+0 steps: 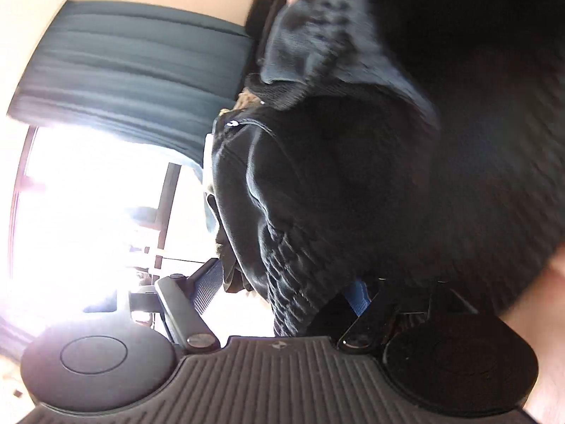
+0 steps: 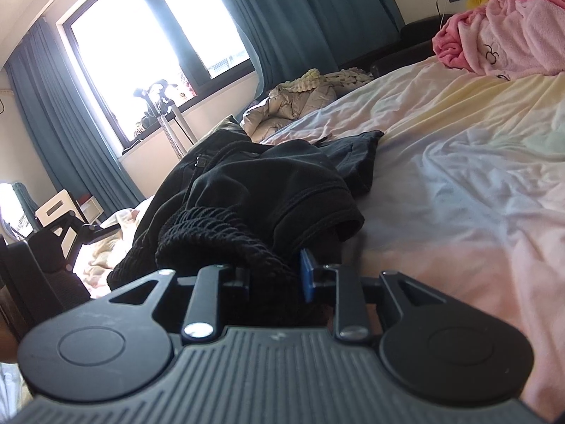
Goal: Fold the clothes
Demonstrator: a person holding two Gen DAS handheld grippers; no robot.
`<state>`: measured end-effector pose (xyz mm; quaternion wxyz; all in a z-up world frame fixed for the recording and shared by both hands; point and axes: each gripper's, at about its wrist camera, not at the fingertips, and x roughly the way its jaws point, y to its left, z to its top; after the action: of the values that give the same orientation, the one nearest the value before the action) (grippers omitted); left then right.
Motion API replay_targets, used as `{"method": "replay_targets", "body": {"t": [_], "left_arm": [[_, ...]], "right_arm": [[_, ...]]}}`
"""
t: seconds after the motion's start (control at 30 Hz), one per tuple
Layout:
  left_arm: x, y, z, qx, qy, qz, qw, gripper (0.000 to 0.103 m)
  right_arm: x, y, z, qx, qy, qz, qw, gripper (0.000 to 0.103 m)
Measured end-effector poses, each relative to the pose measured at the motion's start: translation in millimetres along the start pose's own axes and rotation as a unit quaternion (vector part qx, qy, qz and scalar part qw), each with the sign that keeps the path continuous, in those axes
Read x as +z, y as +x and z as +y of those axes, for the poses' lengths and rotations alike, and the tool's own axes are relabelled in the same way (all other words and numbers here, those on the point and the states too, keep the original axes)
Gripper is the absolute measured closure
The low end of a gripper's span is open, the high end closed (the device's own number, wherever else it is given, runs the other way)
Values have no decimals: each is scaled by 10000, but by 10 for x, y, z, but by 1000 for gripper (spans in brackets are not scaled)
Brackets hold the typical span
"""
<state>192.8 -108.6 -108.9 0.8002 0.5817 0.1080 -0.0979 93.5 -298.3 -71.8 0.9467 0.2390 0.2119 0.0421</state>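
Note:
A black garment (image 2: 254, 190) with a ribbed knit hem lies crumpled on the pastel bedsheet (image 2: 459, 162). My right gripper (image 2: 279, 279) is shut on its ribbed hem (image 2: 212, 233), with the cloth bunched between the fingers. In the left wrist view the same black garment (image 1: 335, 183) hangs close and fills most of the frame. My left gripper (image 1: 282, 304) has its fingers spread wide; the garment's ribbed edge hangs between them, and its right finger (image 1: 360, 300) is partly hidden by cloth. The left view is rolled sideways and blurred.
A pink fleece pile (image 2: 505, 35) lies at the bed's far right. A beige quilted jacket (image 2: 296, 102) lies at the far edge. Teal curtains (image 2: 282, 10) frame a bright window (image 2: 148, 46). A stand (image 2: 173, 123) and a chair (image 2: 56, 219) stand left of the bed.

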Motion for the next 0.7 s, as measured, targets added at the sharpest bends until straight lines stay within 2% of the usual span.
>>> {"method": "replay_targets", "body": {"t": [0.1,0.17,0.23,0.27,0.3,0.33,0.4,0.43,0.5,0.6,0.67,0.7], "left_arm": [[161,94,238,298,-1180,8,9926,42],[199,152,430,503,-1885,-44,9808,42],[231,273,617,607,-2520,129,9657,44],[242,345,679,581,-2719,252,9603,45],[244,409,705,562,-2796,357,9578,53],[205,482,642,627,-2720,534,9588,58],[139,582,562,746,-2604,765,9596,59],[84,622,591,775,-2746,900,9542,59],[-53,642,750,794,-3375,1081,9317,59],[-287,541,1005,853,-4297,1184,8911,59],[-409,528,1180,767,-4765,1178,8679,56],[-445,523,1241,718,-4921,1167,8597,56]], "right_arm": [[-26,24,-9,-59,1,36,10000,73],[-63,56,-14,-119,30,89,9999,73],[-131,103,38,-163,-82,198,9996,72],[-166,127,74,-196,-193,243,9993,71],[-192,141,100,-216,-292,259,9990,71],[-211,148,117,-223,-363,259,9988,70],[-250,163,151,-237,-506,261,9981,70],[-254,158,153,-246,-527,228,9980,72],[-238,132,135,-267,-495,114,9984,76],[-183,52,105,-399,-502,-228,9977,82],[-135,-15,78,-505,-490,-489,9963,83],[-113,-50,63,-514,-465,-599,9958,83]]}}
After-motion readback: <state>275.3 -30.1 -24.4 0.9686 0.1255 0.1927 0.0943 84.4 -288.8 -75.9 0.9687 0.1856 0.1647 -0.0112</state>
